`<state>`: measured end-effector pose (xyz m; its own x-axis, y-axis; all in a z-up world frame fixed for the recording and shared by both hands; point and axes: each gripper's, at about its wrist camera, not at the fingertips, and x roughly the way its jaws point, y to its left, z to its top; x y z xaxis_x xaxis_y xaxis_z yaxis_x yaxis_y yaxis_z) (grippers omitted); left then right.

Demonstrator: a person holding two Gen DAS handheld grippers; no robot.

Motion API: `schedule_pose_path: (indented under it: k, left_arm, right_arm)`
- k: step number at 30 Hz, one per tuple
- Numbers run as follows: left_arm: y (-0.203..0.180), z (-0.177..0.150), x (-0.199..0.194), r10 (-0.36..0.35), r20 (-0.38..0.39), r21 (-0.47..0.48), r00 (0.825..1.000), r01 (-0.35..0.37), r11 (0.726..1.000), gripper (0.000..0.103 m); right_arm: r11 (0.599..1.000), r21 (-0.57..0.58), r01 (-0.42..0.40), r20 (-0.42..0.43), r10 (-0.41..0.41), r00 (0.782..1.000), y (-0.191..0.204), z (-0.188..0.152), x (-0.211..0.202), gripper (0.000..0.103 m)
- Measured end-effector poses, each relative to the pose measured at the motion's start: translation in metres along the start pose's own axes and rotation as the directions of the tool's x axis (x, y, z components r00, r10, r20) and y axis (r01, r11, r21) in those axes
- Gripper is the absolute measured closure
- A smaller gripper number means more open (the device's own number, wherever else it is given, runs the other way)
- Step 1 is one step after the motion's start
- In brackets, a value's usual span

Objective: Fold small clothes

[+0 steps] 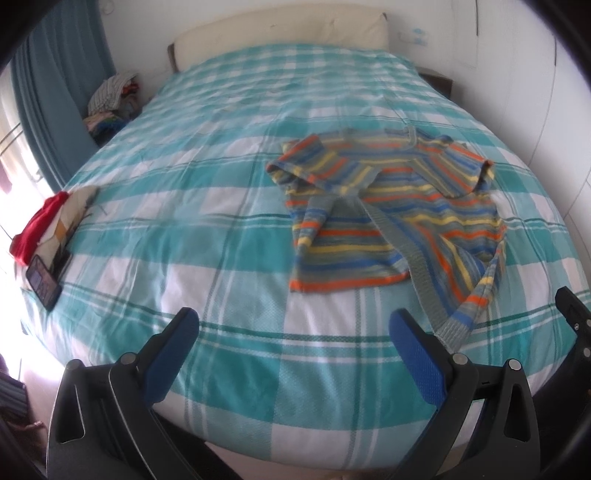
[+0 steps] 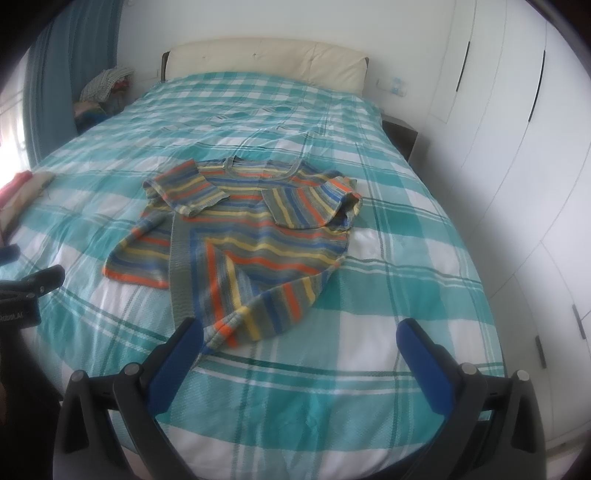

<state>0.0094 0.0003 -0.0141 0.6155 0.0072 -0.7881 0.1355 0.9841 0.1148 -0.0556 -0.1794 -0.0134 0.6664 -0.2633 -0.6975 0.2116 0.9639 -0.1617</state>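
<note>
Both the left gripper [image 1: 293, 325] and right gripper [image 2: 301, 334] hover spread and empty; the striped shirt [image 2: 243, 236] lies rumpled just beyond their fingertips, so flattening should come first.

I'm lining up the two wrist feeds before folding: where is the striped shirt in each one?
Left wrist view: the striped shirt lies right of centre on the bed, its near hem reaching toward the right finger of the left tongs.
Right wrist view: it lies at centre, slightly left, its near corner by the left finger of the right tongs.
Shared landmark: the cream headboard.
</note>
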Motion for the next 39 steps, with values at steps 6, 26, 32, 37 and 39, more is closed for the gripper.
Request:
schedule_pose_path:
  k: [6, 26, 32, 37, 39]
  left_arm:
    - [-0.002, 0.000, -0.001, -0.011, 0.006, 0.014, 1.000, 0.010, 1.000, 0.000]
    - [-0.002, -0.002, -0.001, -0.109, -0.013, 0.002, 0.994, 0.109, 0.994, 0.000]
    - [0.000, -0.002, 0.000, -0.113, -0.015, -0.001, 0.993, 0.113, 0.994, 0.000]
    - [-0.001, -0.003, 0.000, -0.091, -0.007, 0.019, 0.996, 0.091, 0.996, 0.000]
    - [-0.001, -0.004, 0.000, -0.095, -0.006, 0.016, 0.995, 0.095, 0.995, 0.000]
  right_arm:
    - [1.000, 0.001, 0.003, -0.002, -0.003, 1.000, 0.000, 0.000, 0.001, 0.000]
    - [1.000, -0.001, -0.004, -0.008, 0.004, 1.000, 0.008, -0.007, -0.003, 0.000]
    - [1.000, -0.002, -0.017, -0.012, 0.017, 1.000, 0.010, -0.006, -0.002, 0.000]
    - [1.000, 0.002, -0.022, -0.015, 0.022, 1.000, 0.011, -0.007, -0.002, 0.000]
    - [1.000, 0.003, -0.024, -0.017, 0.024, 1.000, 0.011, -0.008, 0.000, 0.000]
